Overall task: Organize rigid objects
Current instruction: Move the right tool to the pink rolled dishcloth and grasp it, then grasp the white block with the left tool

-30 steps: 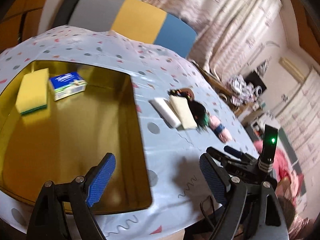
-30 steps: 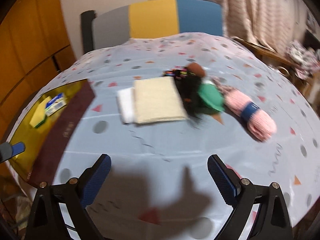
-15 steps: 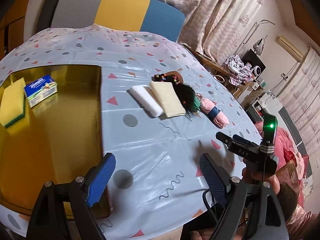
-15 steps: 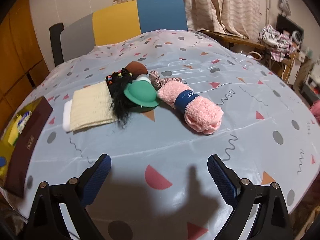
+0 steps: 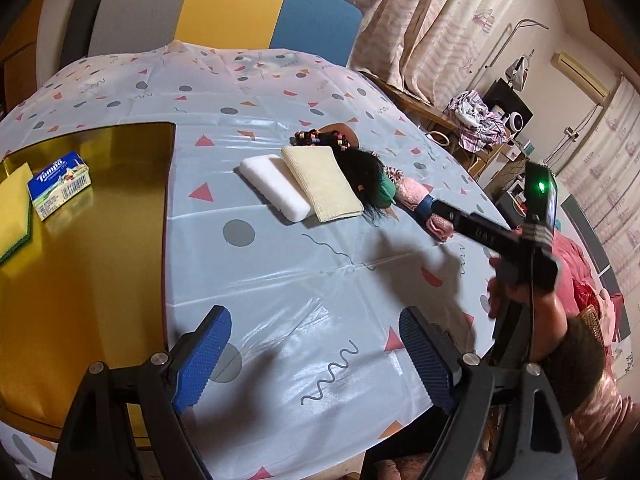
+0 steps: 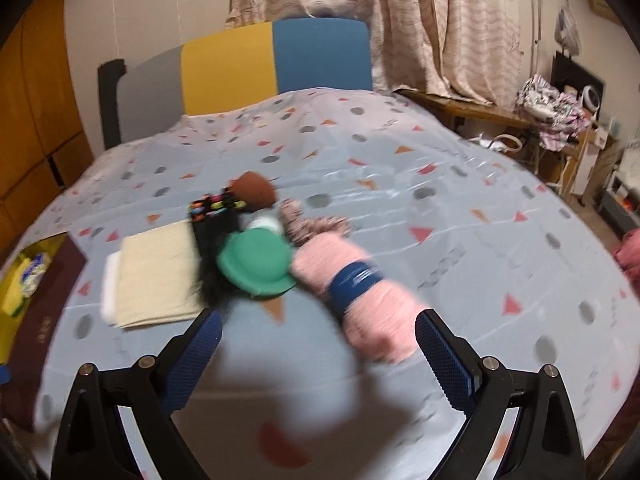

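Jaws on both my grippers stand wide apart and hold nothing. My left gripper (image 5: pixel 314 356) hangs over the patterned tablecloth (image 5: pixel 280 272), beside the gold tray (image 5: pixel 100 264) that holds a yellow sponge (image 5: pixel 12 208) and a small blue-and-green box (image 5: pixel 60 184). My right gripper (image 6: pixel 316 354) hovers just before the pink rolled towel (image 6: pixel 360 292), which lies touching a green hat (image 6: pixel 256 266). Beside them lie black hair (image 5: pixel 362 170), a cream cloth (image 5: pixel 320 184) and a white block (image 5: pixel 274 188), the cloth resting partly on the block.
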### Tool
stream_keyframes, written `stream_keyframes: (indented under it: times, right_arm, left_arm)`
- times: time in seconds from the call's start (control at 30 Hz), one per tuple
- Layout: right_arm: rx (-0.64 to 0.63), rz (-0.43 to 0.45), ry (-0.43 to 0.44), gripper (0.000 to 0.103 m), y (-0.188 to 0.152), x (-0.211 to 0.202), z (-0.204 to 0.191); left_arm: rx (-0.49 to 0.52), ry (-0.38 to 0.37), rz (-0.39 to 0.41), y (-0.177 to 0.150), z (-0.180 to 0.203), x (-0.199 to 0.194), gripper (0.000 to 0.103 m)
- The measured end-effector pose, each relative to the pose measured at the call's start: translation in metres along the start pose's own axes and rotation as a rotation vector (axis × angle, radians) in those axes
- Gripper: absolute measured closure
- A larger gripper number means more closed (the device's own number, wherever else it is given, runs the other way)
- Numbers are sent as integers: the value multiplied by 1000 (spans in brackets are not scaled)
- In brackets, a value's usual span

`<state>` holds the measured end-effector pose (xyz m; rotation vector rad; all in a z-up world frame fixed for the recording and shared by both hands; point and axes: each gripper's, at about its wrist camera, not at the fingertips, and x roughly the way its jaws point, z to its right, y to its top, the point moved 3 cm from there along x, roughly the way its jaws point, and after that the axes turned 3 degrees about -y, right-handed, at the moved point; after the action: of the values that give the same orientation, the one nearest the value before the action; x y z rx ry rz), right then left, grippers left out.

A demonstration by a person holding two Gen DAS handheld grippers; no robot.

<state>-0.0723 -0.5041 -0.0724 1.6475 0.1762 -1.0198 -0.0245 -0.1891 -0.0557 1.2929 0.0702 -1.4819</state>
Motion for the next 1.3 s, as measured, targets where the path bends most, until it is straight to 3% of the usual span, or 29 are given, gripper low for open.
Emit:
stream_keyframes:
  times: [0.33,0.37,0.47,0.6,0.97,1.1,1.3]
  right_arm:
    - [-82,-88,-48,6,20,63,15]
    - [-76,-95,-51,10,20,68,16]
    - [-34,-127,-17,37,11,80,18]
    - [-20,-104,-29,50,6,79,19]
    - [50,-48,-38,52,1,74,29]
    - [58,-39,-50,52,1,74,31]
    - [73,-34,-54,52,-1,75,35]
  left_arm:
    - [20,9,-23,-1,7,8,16]
    - [20,13,-24,0,7,8,16]
    - [16,21,-23,6,6,10,16]
    - [-1,19,-26,17,7,17,16]
    - [-7,34,-23,72,19,72,16]
    - [-28,79,-45,97,11,104,16]
    - [-46,87,-59,118,1,134,16]
